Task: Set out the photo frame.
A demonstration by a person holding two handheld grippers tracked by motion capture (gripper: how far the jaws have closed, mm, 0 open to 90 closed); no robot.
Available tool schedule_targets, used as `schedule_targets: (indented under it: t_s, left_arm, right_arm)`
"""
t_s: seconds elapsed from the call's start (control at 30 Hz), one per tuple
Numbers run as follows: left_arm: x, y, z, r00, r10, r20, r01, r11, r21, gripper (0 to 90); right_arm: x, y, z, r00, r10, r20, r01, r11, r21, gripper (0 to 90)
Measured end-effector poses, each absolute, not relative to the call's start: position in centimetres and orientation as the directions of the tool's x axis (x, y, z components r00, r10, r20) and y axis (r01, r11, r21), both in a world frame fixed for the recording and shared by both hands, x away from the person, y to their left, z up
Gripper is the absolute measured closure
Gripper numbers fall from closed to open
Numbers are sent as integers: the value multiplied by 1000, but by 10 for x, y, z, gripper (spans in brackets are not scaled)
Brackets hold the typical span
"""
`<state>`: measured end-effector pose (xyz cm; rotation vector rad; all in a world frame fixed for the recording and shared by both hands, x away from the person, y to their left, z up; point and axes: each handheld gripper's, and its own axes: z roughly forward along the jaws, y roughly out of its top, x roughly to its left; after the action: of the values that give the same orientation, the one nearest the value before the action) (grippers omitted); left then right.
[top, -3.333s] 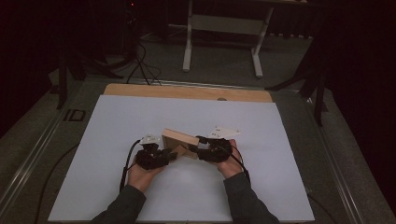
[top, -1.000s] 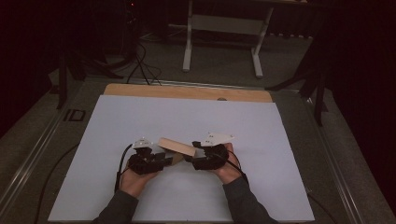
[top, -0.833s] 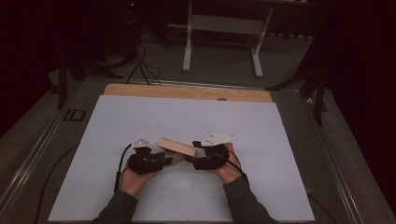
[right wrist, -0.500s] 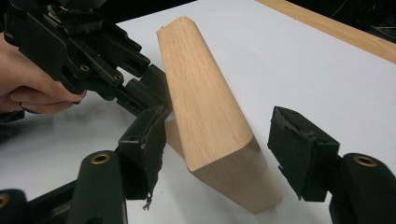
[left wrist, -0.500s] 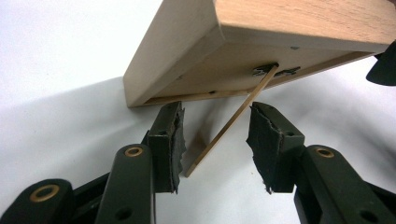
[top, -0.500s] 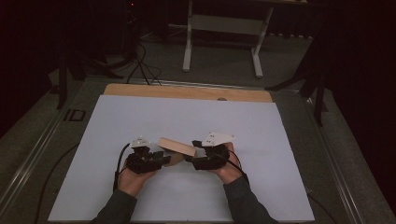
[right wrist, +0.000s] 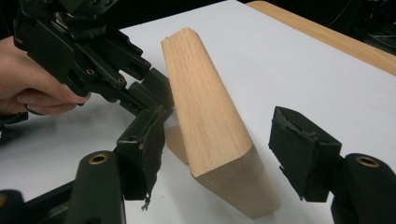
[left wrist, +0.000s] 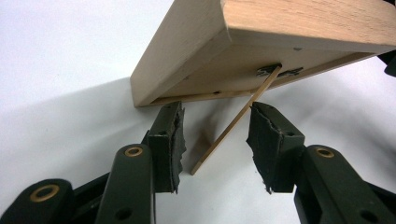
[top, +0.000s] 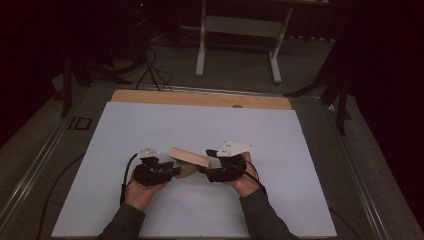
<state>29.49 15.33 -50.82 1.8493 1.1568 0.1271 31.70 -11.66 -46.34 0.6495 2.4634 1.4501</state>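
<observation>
Object: wooden picture frame [top: 189,156] with a hinged easel strut [left wrist: 233,123] on its back, propped tilted on the white counter [top: 300,150], between the two hands.
Left claw [left wrist: 214,140]: open; jaws stand either side of the strut, pads apart from it on both sides, gripping nothing.
Right claw [right wrist: 229,154]: open; jaws straddle the frame's near end, a gap on each side, gripping nothing.
Long axis: in the right gripper view the frame runs away from the right claw toward the left claw.
Key relation: strut lies directly ahead of the left claw, slanting from the back panel to the counter.
Nearer hand: left, judged best placed for the strut.
</observation>
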Motion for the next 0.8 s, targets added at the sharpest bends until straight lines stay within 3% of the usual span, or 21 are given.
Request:
schedule_targets:
  t_s: [0.8]
  left_arm:
    - [294, 153, -507, 553, 763, -334, 644, -137, 753, 550]
  right_arm:
    - [317, -129, -452, -874, 483, 52, 252, 358, 899, 375]
